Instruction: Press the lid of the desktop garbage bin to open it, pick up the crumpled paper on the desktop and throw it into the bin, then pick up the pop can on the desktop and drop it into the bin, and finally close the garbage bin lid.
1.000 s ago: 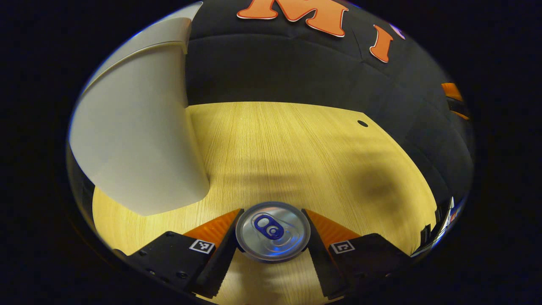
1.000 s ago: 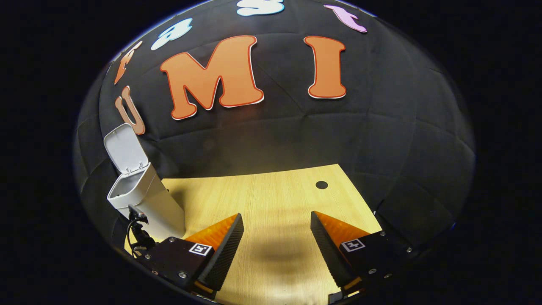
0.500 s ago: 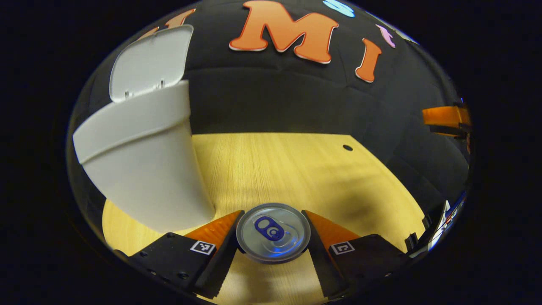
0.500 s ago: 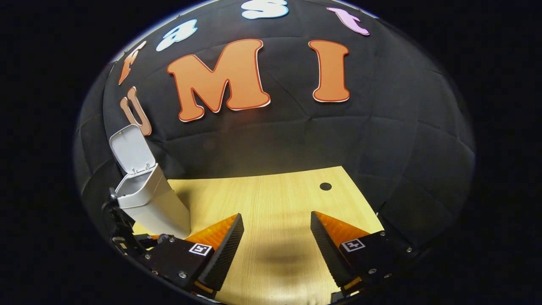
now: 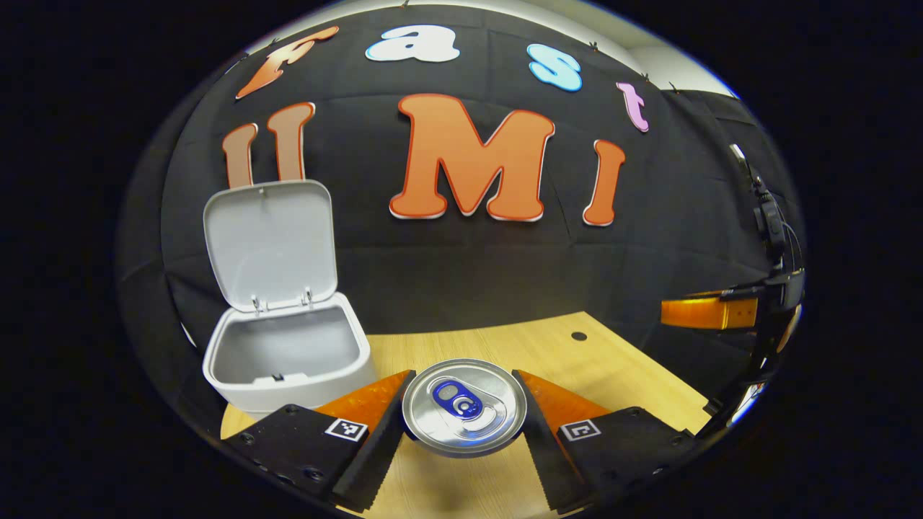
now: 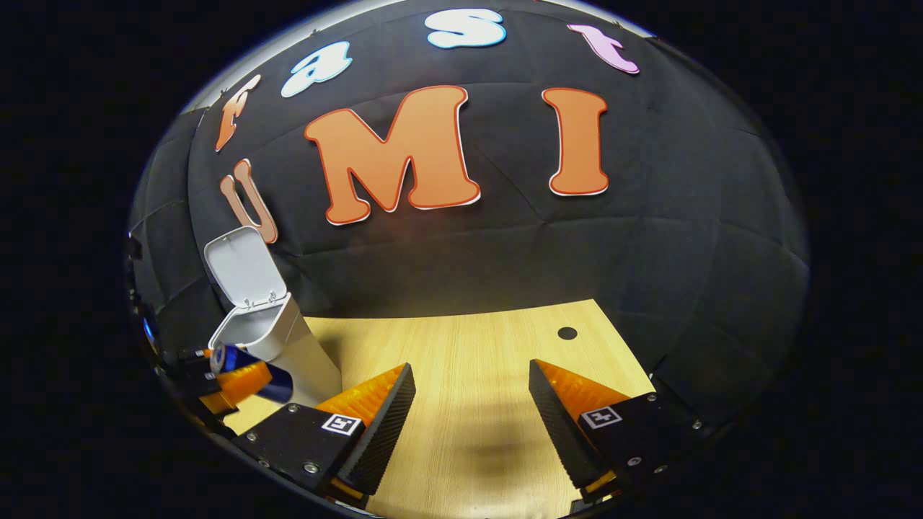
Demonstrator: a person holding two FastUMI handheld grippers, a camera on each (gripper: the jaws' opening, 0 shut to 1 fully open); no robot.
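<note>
pop can (image 5: 464,406): bare metal top, glossy, smooth; painted glossy side seen at lower left of right gripper view (image 6: 252,373)
garbage bin (image 5: 288,360): smooth plastic, matt to satin, left of frame
lid (image 5: 270,244): same plastic, smooth inside face
desktop (image 6: 469,360): wood-grain surface, fine straight grain, low sheen
booth wall (image 6: 649,238): cloth, matt, creased
left gripper (image 5: 464,418): fingers' inner faces ribbed; bodies matt

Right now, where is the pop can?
In the left gripper view the pop can sits clamped between the left tongs, held above the desk just right of the open garbage bin.
</note>
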